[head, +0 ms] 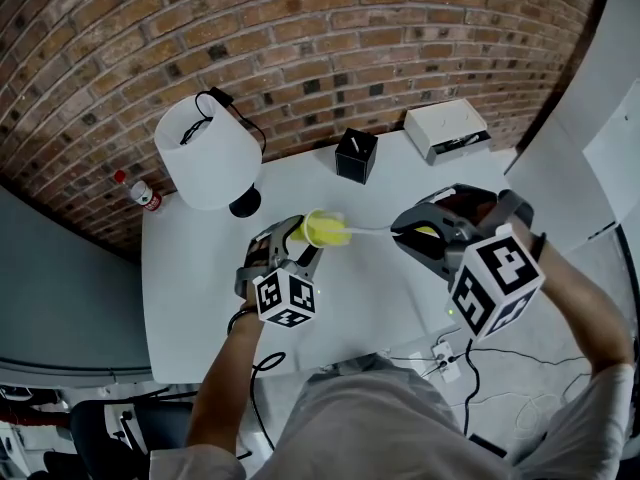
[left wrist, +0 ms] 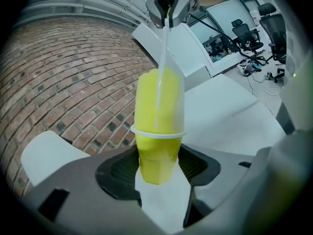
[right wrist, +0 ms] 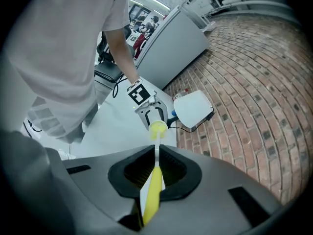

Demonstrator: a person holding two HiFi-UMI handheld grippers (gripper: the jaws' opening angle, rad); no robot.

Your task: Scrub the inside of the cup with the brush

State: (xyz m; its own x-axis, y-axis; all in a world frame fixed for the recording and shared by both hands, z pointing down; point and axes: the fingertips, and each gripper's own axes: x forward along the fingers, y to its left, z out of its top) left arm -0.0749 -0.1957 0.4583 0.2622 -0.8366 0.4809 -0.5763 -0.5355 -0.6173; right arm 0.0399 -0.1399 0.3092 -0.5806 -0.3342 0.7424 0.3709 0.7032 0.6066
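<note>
A yellow translucent cup (head: 322, 229) is held tilted above the white table (head: 195, 308), its mouth facing right. My left gripper (head: 298, 246) is shut on its base. In the left gripper view the cup (left wrist: 159, 126) sits between the jaws, and a thin white brush shaft (left wrist: 161, 62) runs into it from my right gripper (left wrist: 168, 6). My right gripper (head: 408, 232) is shut on the brush. In the right gripper view the brush's yellow handle (right wrist: 152, 192) is clamped between the jaws. Its shaft reaches into the cup (right wrist: 158, 129), where the brush head is hidden.
A white lamp (head: 207, 153) stands at the table's back left, with a small red-capped bottle (head: 143, 194) at the left edge. A black box (head: 356, 155) and a white box (head: 447, 130) sit by the brick wall. Cables and a power strip (head: 445, 353) lie on the floor at the right.
</note>
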